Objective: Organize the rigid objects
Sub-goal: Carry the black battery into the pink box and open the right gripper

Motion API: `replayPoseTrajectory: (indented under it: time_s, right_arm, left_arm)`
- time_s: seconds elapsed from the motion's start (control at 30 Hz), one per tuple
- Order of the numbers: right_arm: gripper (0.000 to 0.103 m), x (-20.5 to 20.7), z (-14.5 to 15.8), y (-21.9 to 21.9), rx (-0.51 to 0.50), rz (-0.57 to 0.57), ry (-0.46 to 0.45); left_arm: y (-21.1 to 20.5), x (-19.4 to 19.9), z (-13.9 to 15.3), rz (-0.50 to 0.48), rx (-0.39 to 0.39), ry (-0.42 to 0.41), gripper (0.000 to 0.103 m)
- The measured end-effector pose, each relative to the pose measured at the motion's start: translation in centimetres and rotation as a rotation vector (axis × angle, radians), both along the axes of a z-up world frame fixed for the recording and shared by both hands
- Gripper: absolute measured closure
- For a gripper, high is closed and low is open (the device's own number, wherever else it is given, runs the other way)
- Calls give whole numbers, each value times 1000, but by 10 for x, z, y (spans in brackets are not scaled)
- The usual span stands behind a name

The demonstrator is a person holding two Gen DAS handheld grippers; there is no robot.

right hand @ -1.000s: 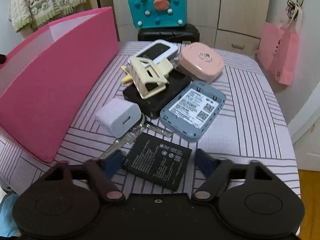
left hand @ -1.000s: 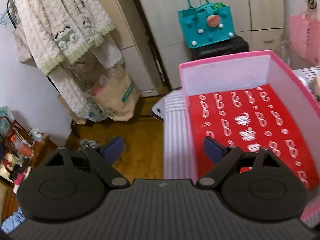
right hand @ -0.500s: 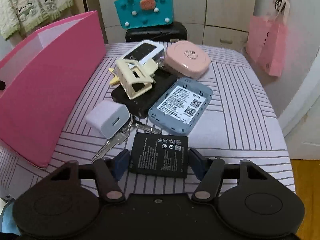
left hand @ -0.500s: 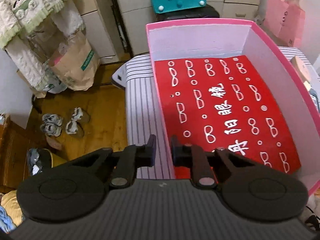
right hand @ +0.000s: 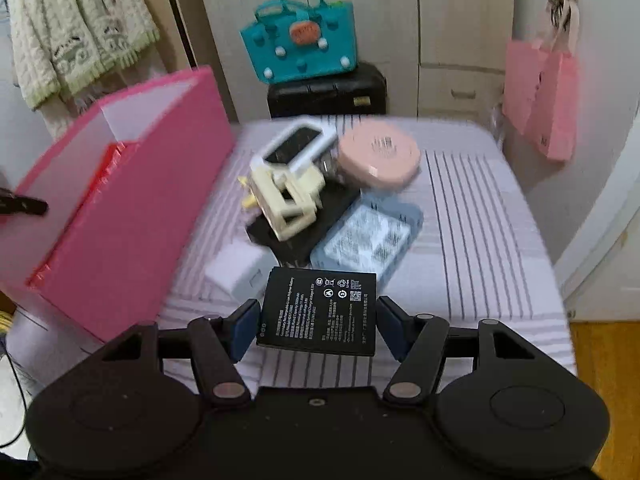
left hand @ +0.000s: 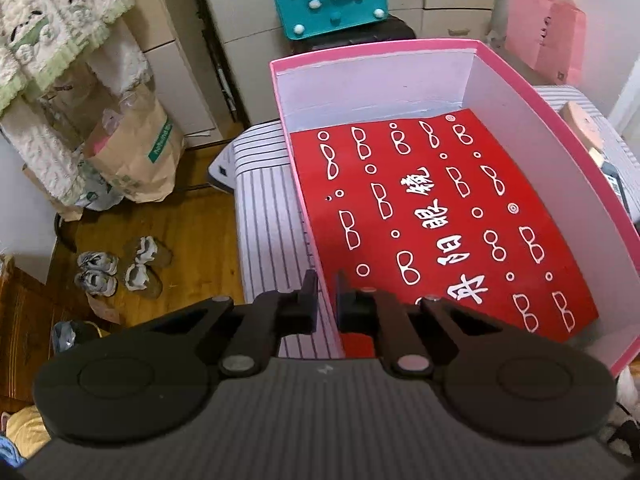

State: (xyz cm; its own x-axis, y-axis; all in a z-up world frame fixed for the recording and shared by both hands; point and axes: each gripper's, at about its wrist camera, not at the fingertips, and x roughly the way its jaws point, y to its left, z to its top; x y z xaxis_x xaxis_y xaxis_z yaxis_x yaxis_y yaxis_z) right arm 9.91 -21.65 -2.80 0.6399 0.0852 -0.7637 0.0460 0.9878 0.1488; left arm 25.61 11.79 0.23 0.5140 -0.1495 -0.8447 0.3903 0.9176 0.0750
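Observation:
My left gripper (left hand: 327,300) is shut on the left wall of the pink box (left hand: 516,76), one finger outside and one inside. The box has white inner walls and a red printed sheet (left hand: 432,216) on its floor. My right gripper (right hand: 316,320) is shut on a flat black battery (right hand: 318,312) and holds it above the striped cloth (right hand: 472,216). Beyond it lie a white charger cube (right hand: 236,270), a blue-grey device (right hand: 368,240), a black slab (right hand: 296,232) with a cream hair clip (right hand: 286,200), a white-framed phone-like device (right hand: 298,146) and a pink round case (right hand: 378,156). The pink box (right hand: 132,208) stands to the left.
A teal bag (right hand: 300,46) sits on a black suitcase (right hand: 326,92) behind the table. Pink paper bags (right hand: 540,96) hang at the right. Clothes (left hand: 52,40) hang at the left over a wooden floor with shoes (left hand: 120,268) and a brown paper bag (left hand: 136,152).
My left gripper closed on the pink box's left wall. My right gripper closed on the black battery and lifted it off the cloth; the right view is now blurred by motion.

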Motion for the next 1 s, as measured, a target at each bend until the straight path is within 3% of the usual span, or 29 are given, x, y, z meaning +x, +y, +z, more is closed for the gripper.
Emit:
replayPoseTrajectory:
  time_s: [0.13, 0.23, 0.37, 0.47, 0.67, 1.0]
  right_arm:
    - [35, 10, 41, 11, 29, 81, -94]
    - [35, 30, 74, 34, 61, 207, -159]
    - [35, 81, 94, 79, 143, 396, -136]
    - [35, 130, 88, 116, 185, 484, -49]
    - [35, 213, 44, 173, 173, 526, 160]
    - [34, 257, -4, 204, 80, 517, 257]
  left_arm:
    - [-1, 1, 1, -27, -6, 9, 93]
    - [1, 4, 1, -35, -17, 23, 93]
    - [4, 5, -1, -16, -32, 20, 93]
    - [6, 4, 1, 2, -45, 18, 93]
    - [10, -2, 8, 21, -73, -6, 93]
    - [2, -8, 9, 9, -35, -30, 95]
